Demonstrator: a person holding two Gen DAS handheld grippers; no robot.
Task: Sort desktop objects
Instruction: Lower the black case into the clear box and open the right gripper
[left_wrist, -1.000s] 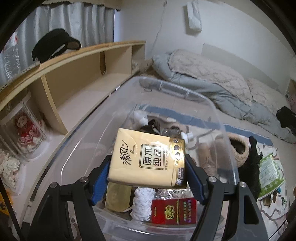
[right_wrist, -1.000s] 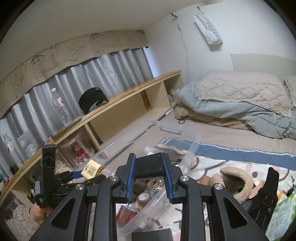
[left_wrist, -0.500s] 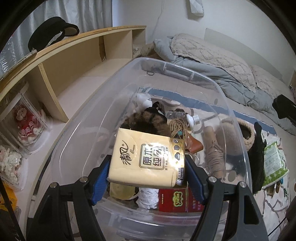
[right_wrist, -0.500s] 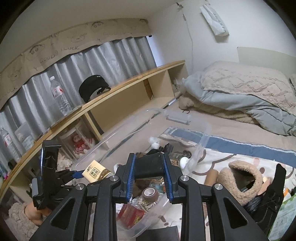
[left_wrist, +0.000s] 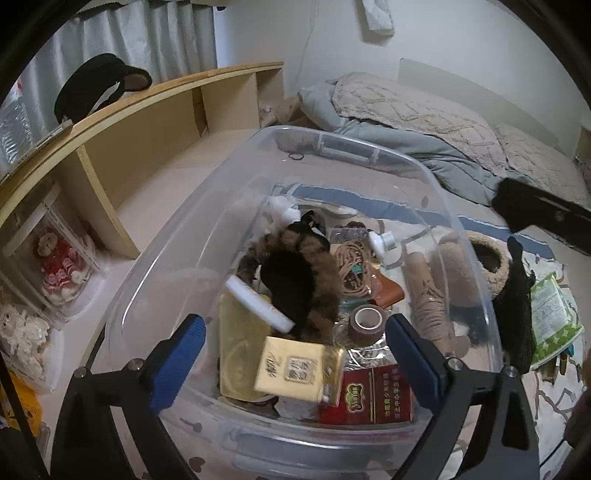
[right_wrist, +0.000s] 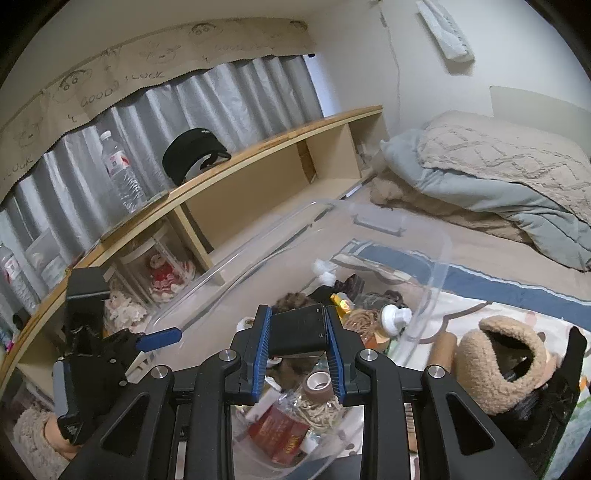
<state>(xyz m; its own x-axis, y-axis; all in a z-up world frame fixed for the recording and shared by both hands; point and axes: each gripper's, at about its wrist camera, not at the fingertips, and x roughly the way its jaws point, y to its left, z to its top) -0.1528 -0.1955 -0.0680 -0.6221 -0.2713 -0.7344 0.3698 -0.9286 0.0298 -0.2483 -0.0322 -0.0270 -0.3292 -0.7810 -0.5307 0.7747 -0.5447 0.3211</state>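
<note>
The left tool (left_wrist: 293, 354) has just been opening, jaws wide and empty, the tissue pack (left_wrist: 297, 363) below them in the clear bin (left_wrist: 476, 258) at its 6 o'clock edge; the right tool (right_wrist: 297, 356) grips a black box (right_wrist: 297, 330), unsorted

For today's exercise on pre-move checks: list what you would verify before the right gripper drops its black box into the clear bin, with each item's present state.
1. Left gripper open: ok; jaws have just been opening.
2. Tissue pack released into clear bin: ok.
3. Right gripper gripping black box: ok.
4. Black box above the bin opening: ok.
5. Free spot among the bin's contents: cannot tell.
</note>
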